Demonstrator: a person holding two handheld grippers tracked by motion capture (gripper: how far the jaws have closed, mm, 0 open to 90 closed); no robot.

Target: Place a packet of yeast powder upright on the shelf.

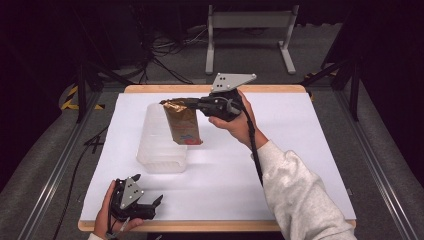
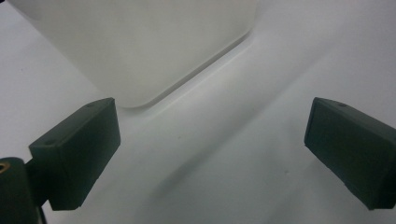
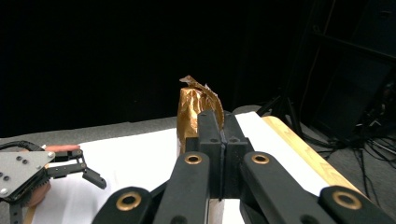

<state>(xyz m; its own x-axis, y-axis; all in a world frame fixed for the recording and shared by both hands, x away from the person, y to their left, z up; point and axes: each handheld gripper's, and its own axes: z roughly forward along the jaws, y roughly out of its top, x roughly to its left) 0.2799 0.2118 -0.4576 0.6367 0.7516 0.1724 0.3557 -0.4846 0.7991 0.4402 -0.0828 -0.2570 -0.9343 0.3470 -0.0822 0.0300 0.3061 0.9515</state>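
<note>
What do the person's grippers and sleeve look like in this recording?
Both the left gripper and right gripper are black with blocky jaws, each topped by a grey three-cornered plate. Brass-coloured rivets mark the linkage. A black cable trails along the light grey sleeve.

Overhead view plus two close gripper-mounted views

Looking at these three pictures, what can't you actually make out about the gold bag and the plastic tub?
- Print on the gold bag: too small in the high view.
- Bag's lower part: hidden by the right hand-held gripper in its own view.
- Plastic tub contents: the bag covers part of it; the left gripper view cuts off its top.
</note>
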